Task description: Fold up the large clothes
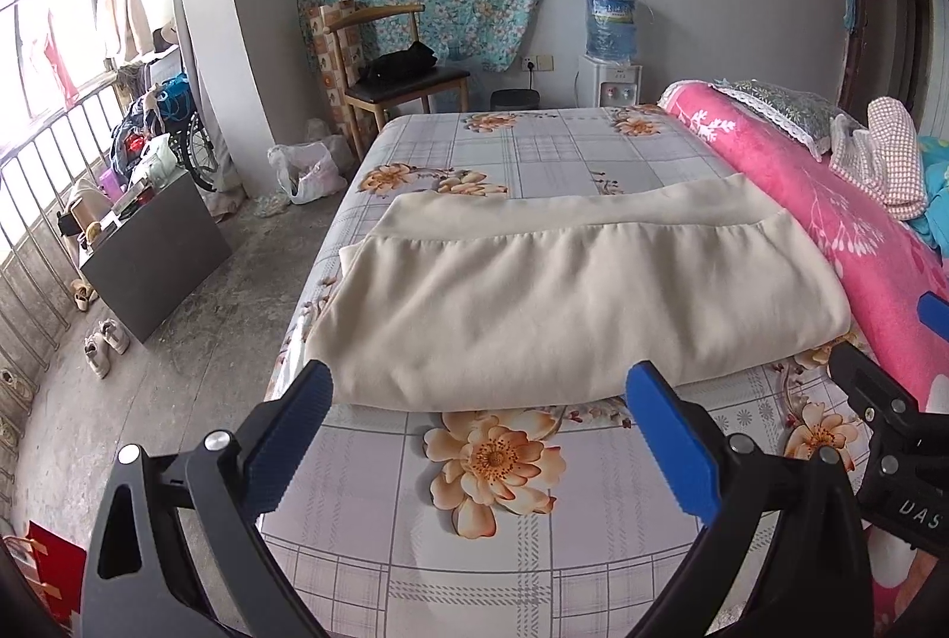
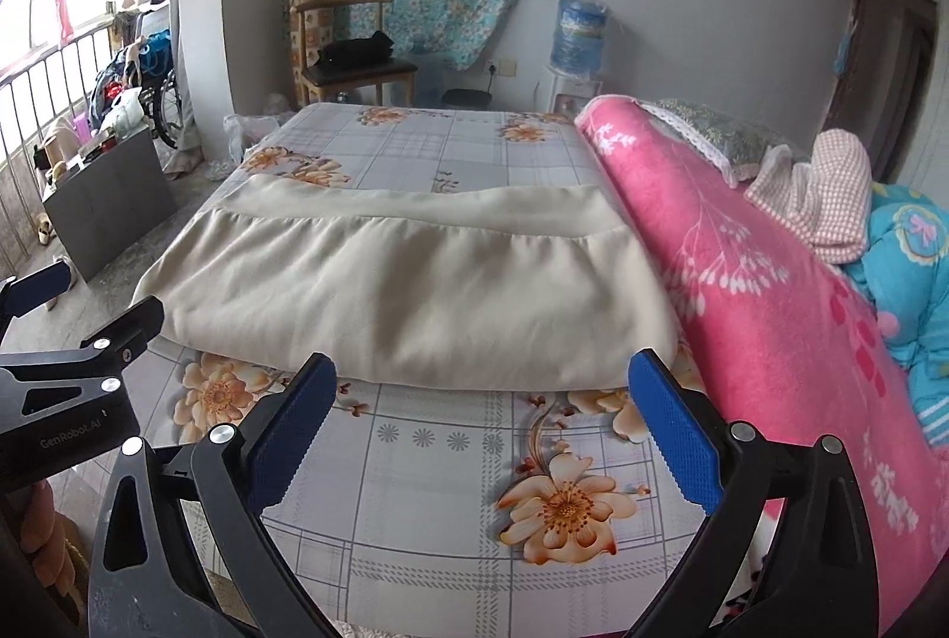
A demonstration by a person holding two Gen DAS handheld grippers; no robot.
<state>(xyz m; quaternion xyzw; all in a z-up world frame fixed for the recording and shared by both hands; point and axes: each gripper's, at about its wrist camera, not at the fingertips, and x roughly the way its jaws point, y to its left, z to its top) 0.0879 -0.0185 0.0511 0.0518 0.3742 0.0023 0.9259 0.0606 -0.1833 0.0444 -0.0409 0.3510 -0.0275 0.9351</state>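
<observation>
A cream garment (image 1: pixel 551 294) lies folded into a wide rectangle on the flowered bed sheet (image 1: pixel 415 519), its near fold just beyond the fingertips. My left gripper (image 1: pixel 480 389) hovers in front of that fold, open, blue pads wide apart and nothing between them. In the right wrist view the same cream garment (image 2: pixel 403 282) stretches across the bed sheet (image 2: pixel 427 490), and my right gripper (image 2: pixel 483 383) stands open before its near edge, also holding nothing. Each gripper shows at the edge of the other's view: the right gripper (image 1: pixel 878 353) and the left gripper (image 2: pixel 53 300).
A rolled pink blanket (image 2: pixel 771 318) runs along the bed's right side, with a checked cloth (image 2: pixel 824 199) and blue bedding behind it. Beyond the bed stand a wooden chair (image 1: pixel 391 63) and a water dispenser (image 1: pixel 611 45). A dark cabinet (image 1: pixel 154 252) and shoes sit on the floor at left.
</observation>
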